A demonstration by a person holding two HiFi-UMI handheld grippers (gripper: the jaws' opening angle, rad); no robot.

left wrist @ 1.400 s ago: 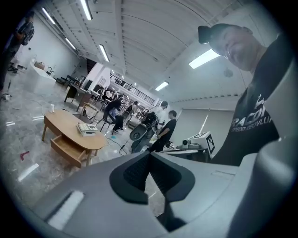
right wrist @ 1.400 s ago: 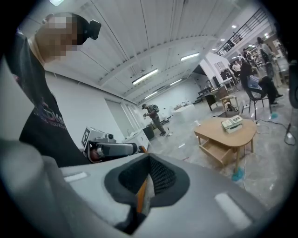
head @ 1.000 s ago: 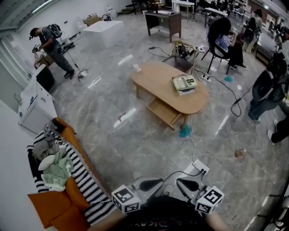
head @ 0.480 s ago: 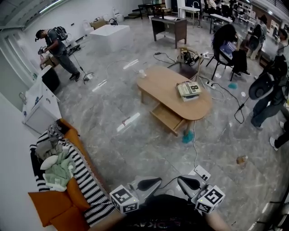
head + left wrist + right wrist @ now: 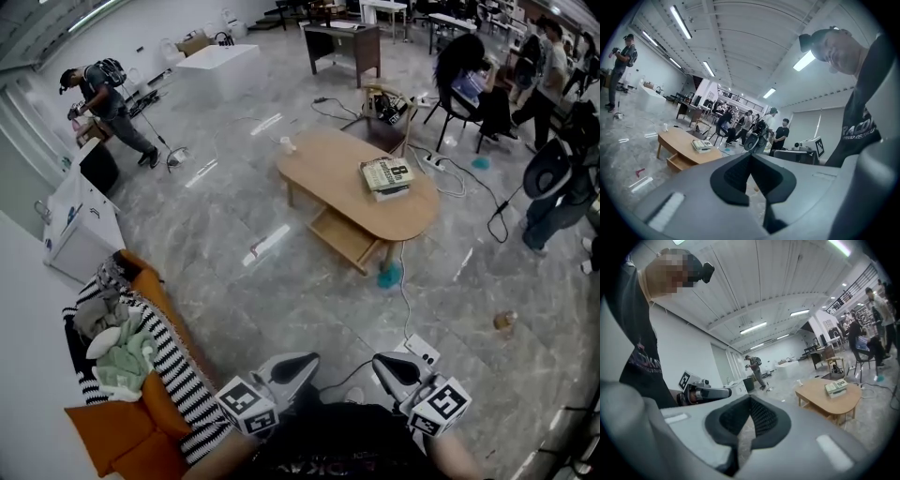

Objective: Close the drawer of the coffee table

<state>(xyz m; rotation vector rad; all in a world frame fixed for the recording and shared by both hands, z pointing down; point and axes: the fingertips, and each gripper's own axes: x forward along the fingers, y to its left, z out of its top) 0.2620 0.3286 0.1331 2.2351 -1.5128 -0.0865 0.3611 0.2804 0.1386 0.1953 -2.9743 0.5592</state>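
An oval wooden coffee table [image 5: 328,164] stands in the middle of the marble floor, far ahead of me. Its drawer [image 5: 342,236] is pulled out on the near side, under the top. Books [image 5: 386,175] lie stacked on the table's right end, and a white cup [image 5: 285,143] stands at its left end. My left gripper [image 5: 302,361] and right gripper [image 5: 386,364] are held close to my body at the bottom of the head view, both shut and empty. The table [image 5: 682,145] also shows in the left gripper view, and the table [image 5: 829,397] in the right gripper view.
A sofa [image 5: 122,375] with striped and orange cloth sits at my left. A cable and power strip [image 5: 420,352] lie on the floor between me and the table, beside a teal object [image 5: 385,276]. Several people [image 5: 103,98] stand and sit around the room's edges.
Both grippers have shifted slightly apart and lifted a little near my body. The head view has swung a bit, so the table sits slightly differently in the frame.
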